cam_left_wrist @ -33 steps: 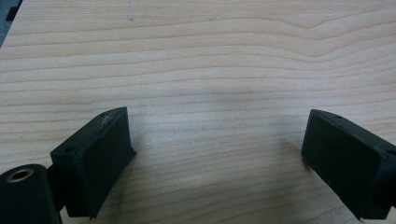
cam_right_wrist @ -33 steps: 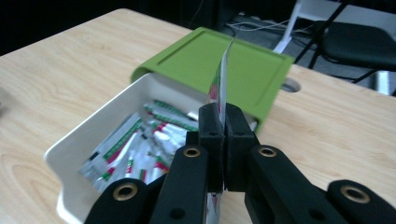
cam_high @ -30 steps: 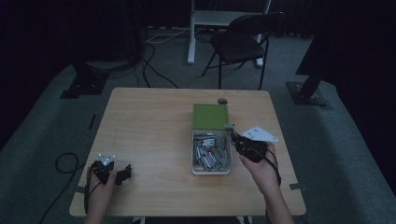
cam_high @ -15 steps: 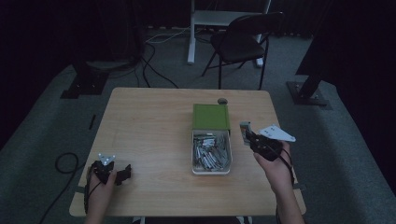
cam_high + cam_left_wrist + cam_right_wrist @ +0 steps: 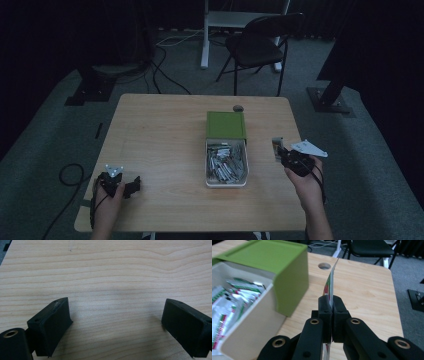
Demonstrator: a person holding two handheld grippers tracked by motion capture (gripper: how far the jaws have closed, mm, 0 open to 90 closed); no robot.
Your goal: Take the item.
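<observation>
High view is dim; print on the packet (image 5: 277, 148) can't be read there, and it shows as a small pale slip. In the right gripper view the packet (image 5: 331, 282) stands edge-on, so only a thin white edge with red and green print shows, and its lower end is hidden behind the jaws.

Right gripper (image 5: 285, 156): off the right side of the box (image 5: 226, 176), over the table (image 5: 160, 140) near its right edge. Jaws closed flat on the packet, pinching it upright between the 2 pads, seen at the right gripper (image 5: 332, 302).

Box: white tray full of similar packets, green lid (image 5: 226, 125) slid to the far end; in the right gripper view the box (image 5: 249, 325) is cut off at the left and blurred.

Left gripper (image 5: 131, 185): near-left part of the table, resting low. Its own view shows the 2 jaws spread wide over bare wood, left gripper (image 5: 116, 322) holding nothing. Far end of the table has a round hole (image 5: 238, 108).
</observation>
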